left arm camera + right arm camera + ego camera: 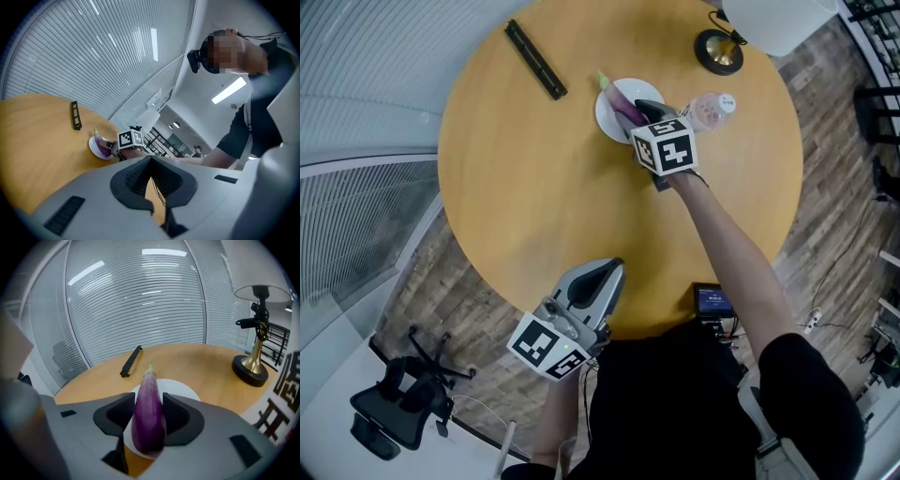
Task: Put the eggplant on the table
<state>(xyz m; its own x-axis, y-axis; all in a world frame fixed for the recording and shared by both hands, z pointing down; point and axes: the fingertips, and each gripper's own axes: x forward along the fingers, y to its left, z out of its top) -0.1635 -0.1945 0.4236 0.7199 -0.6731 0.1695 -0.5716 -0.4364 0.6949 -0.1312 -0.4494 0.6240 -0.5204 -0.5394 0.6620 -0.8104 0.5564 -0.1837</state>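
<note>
A purple, green-tipped eggplant, white plate, tan table, black strip.

Round wooden table: one.
White plate: one.
Eggplant: one.
Clear plastic bottle: one.
Black bar: one, far left.
Brass-based lamp: one, far right.
Grippers: two, the left gripper and the right gripper.
Small screen device: one, near edge.
Black office chair: one, near left.
</note>
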